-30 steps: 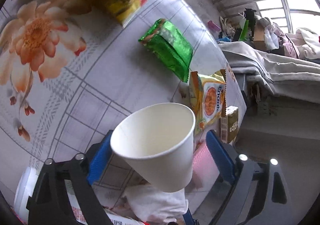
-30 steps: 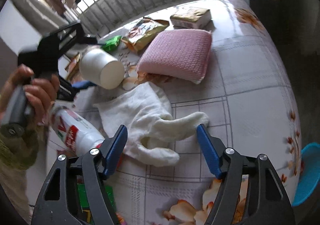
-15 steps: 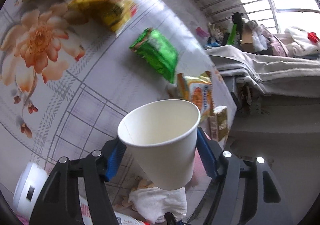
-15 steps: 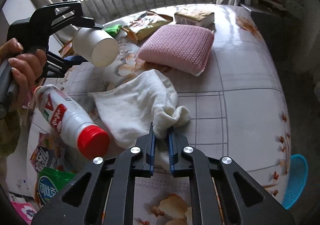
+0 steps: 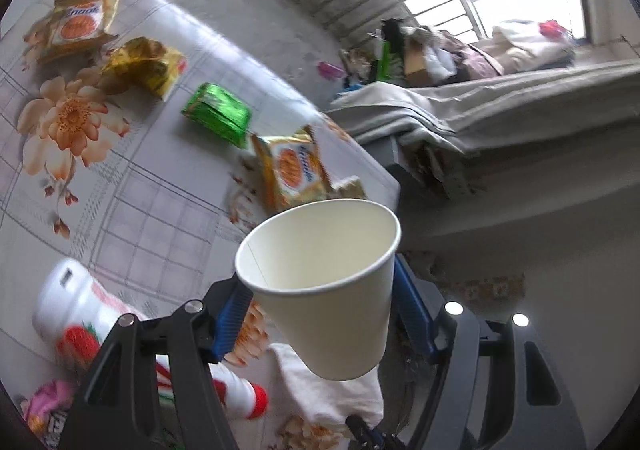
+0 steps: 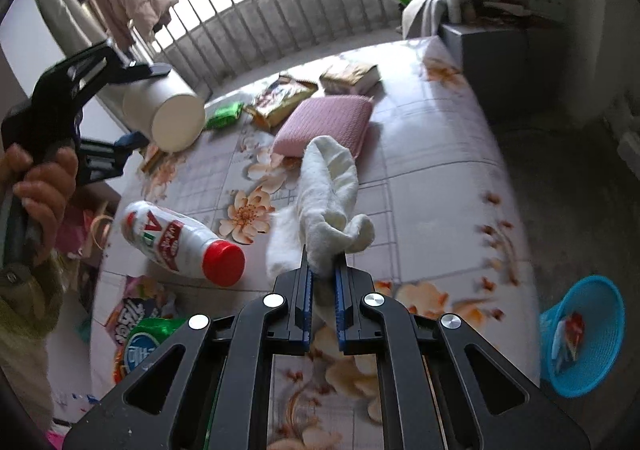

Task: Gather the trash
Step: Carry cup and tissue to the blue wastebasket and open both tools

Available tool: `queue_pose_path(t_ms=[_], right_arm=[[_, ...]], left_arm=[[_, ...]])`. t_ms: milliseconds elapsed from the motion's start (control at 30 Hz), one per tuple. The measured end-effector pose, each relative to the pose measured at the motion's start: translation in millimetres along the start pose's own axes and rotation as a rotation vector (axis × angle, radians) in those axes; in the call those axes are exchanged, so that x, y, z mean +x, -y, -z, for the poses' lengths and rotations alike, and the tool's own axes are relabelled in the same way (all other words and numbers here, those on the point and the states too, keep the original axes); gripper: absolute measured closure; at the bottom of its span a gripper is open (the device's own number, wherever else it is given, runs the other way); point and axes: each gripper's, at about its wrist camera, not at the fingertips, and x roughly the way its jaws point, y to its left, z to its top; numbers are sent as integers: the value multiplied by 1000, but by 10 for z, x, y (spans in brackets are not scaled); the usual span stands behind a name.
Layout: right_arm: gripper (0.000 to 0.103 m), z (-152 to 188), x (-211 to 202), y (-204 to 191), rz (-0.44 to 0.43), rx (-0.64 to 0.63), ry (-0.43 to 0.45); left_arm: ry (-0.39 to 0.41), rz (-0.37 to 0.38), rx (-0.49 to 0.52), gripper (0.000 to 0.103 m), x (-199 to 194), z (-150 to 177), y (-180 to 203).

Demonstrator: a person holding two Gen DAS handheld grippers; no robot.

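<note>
Here the right gripper (image 6: 321, 274) is clamped on a white cloth (image 6: 329, 194), its blue pads pressed together on one bunched end. The cloth is lifted off the table (image 6: 436, 186) and stands up in a loose column in front of the gripper, with a short fold drooping to the right.

The left gripper (image 5: 320, 304) is clamped on a white paper cup (image 5: 324, 290), one blue pad on each side of the cup wall. The cup is held above the table and tilted, its open mouth facing the left wrist camera; the inside looks empty. In the right wrist view the same cup (image 6: 164, 116) appears at far left with its flat base toward the camera, and a hand (image 6: 40, 190) grips the gripper handle.

On the table, a white bottle (image 6: 180, 246) with a red cap lies on its side, left of the cloth. A pink pad (image 6: 326, 124) lies beyond the cloth. Further away are a green packet (image 6: 225, 115), an orange snack bag (image 6: 280, 100) and a small box (image 6: 350, 76). More wrappers (image 6: 138, 324) lie at the near left edge.

A blue basket (image 6: 588, 334) sits on the floor to the right of the table, with some items inside.
</note>
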Motion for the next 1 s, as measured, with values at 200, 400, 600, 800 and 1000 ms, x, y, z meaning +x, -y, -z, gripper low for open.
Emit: queue_pose_path(t_ms=[200, 400, 600, 800, 1000], right_arm=[[95, 123, -432, 131, 7, 42, 69], [95, 315, -826, 388, 21, 114, 129], [95, 597, -1289, 876, 67, 245, 213], [95, 946, -1648, 1487, 170, 387, 259], [95, 1319, -1796, 2104, 261, 541, 253]], left_arm=[[-28, 43, 101, 38, -75, 362, 330], [-89, 80, 231, 38, 61, 814, 764], [-158, 115, 394, 38, 345, 1355, 1252], [-246, 140, 566, 38, 788, 2029, 1805], [-280, 112, 790, 37, 1315, 2758, 2273]])
